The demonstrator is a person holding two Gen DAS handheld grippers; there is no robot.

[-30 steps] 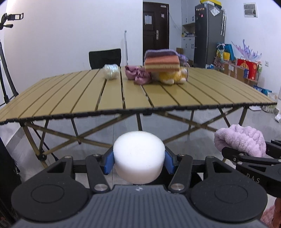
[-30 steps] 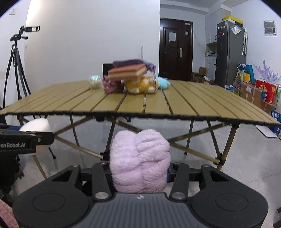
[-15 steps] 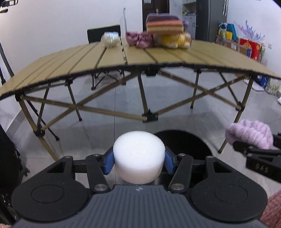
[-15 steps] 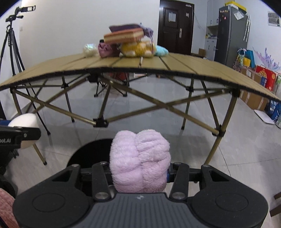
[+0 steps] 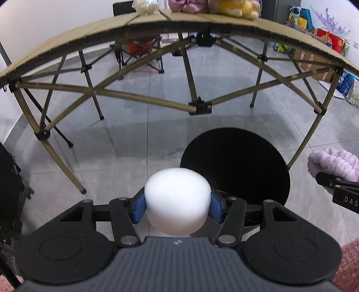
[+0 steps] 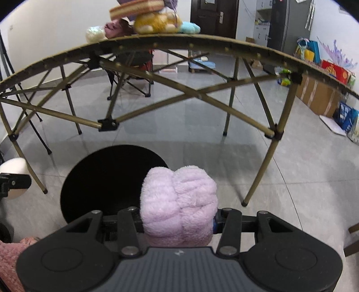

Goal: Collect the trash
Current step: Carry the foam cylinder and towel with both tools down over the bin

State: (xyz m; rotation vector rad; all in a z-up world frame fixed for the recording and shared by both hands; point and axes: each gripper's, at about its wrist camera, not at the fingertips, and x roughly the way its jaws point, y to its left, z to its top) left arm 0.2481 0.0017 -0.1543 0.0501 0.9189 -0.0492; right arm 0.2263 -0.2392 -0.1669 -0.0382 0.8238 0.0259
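Your left gripper is clamped on a white foam puck, the blue pads pressing both its sides. It hangs above the grey floor, just beside the near-left rim of the black round bin, not over the opening itself. The bin's inside reads as solid black, so you cannot tell what, if anything, lies in it.

Your right gripper is squeezed around a fluffy lilac cloth bundle, which bulges up between the fingers and hides most of them. From this side the same bin sits to the left and slightly ahead of the bundle; the bundle overlaps its right rim in view.

Both grippers are held below the edge of the folding desk. On top of the desk, at its far side, sit a yellow plush toy, a pink cloth, a pale crumpled ball, a light blue plush and a striped sponge stack resting on the toy.
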